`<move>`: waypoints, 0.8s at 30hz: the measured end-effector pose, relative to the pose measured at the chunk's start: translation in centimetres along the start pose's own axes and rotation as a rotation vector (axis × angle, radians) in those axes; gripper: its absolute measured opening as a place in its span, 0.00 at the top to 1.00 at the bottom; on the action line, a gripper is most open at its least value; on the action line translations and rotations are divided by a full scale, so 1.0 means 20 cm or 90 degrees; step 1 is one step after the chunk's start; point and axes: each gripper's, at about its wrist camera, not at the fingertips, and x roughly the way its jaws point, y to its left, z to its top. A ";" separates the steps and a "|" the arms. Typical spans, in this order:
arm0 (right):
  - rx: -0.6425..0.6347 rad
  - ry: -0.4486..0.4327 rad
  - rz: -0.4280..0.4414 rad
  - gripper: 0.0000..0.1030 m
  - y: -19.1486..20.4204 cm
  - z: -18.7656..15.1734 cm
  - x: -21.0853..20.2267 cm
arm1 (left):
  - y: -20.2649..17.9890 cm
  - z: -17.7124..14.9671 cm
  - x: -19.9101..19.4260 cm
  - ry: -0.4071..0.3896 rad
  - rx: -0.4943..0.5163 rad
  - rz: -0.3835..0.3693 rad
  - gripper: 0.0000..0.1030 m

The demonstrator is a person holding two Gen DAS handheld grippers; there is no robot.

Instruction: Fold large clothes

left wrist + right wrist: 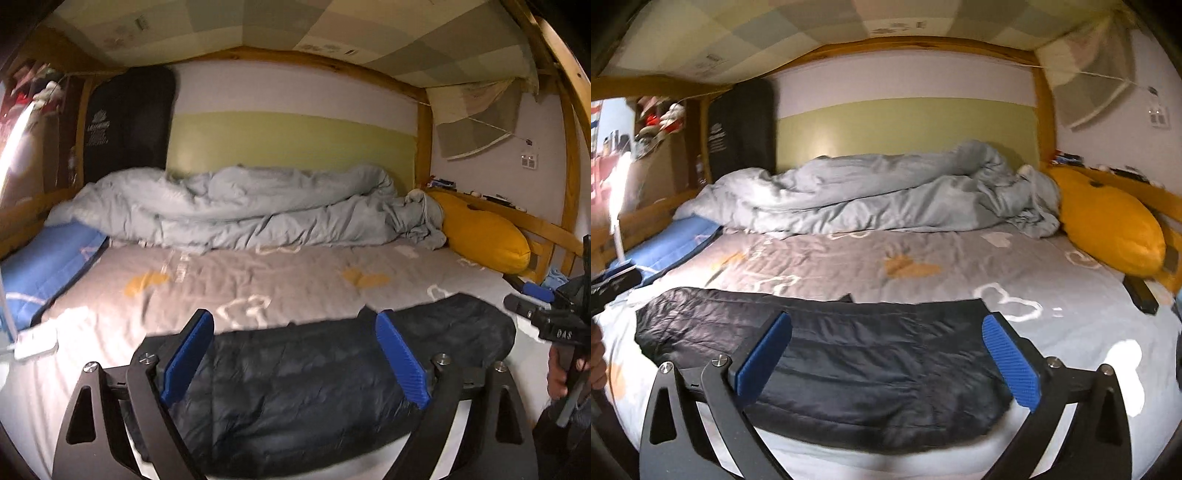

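Dark puffy jacket (849,354) lies folded on bed (960,258): light, soft, slippery. Left gripper (295,354), right gripper (886,354) both gape wide, empty. Pinch hem edge, 9 and 3 o'clock.

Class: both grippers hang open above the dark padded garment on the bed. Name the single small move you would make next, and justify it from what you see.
Probably lower both grippers to the dark padded garment's near edge for another fold. It lies as a long folded band across the grey sheet, and the left gripper and right gripper are both open, holding nothing.
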 end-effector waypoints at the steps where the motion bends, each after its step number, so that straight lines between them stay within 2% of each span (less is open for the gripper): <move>1: 0.006 0.018 0.000 0.03 0.02 0.03 0.02 | -0.02 0.03 0.03 0.004 -0.002 -0.004 0.12; 2: 0.021 0.041 0.004 0.11 0.02 0.05 0.05 | -0.03 0.05 0.07 0.021 -0.004 -0.001 0.12; 3: 0.045 0.060 0.024 0.31 0.02 0.07 0.07 | -0.04 0.07 0.10 0.038 -0.006 0.003 0.12; 4: 0.067 0.072 0.053 0.48 0.01 0.09 0.09 | -0.04 0.10 0.17 0.064 -0.017 -0.005 0.18; 5: 0.092 0.090 0.086 0.55 0.01 0.11 0.13 | -0.04 0.10 0.21 0.077 -0.028 -0.015 0.24; 7: 0.117 0.121 0.094 0.87 0.01 0.13 0.21 | -0.04 0.10 0.31 0.119 -0.046 -0.016 0.44; 8: 0.125 0.136 0.090 0.92 0.02 0.13 0.26 | -0.03 0.08 0.39 0.154 -0.054 -0.013 0.50; 9: 0.133 0.153 0.089 1.00 0.03 0.12 0.32 | -0.02 0.06 0.43 0.174 -0.060 -0.012 0.61; 11: 0.145 0.190 0.096 1.00 0.05 0.08 0.43 | 0.01 -0.01 0.57 0.242 -0.085 -0.007 0.71; 13: 0.148 0.228 0.114 1.00 0.06 0.03 0.52 | 0.07 -0.08 0.69 0.268 -0.114 0.002 0.81; 17: 0.091 0.225 0.080 1.00 0.13 -0.02 0.70 | 0.16 -0.18 0.86 0.257 -0.135 0.005 0.82; 19: 0.094 0.237 0.089 1.00 0.12 -0.04 0.79 | 0.18 -0.20 0.93 0.248 -0.139 -0.010 0.82; 22: 0.115 0.273 0.082 1.00 0.11 -0.09 0.92 | 0.16 -0.24 1.02 0.278 -0.101 -0.002 0.83; 24: 0.107 0.307 0.087 1.00 0.12 -0.14 1.00 | 0.19 -0.31 1.08 0.307 -0.123 0.001 0.83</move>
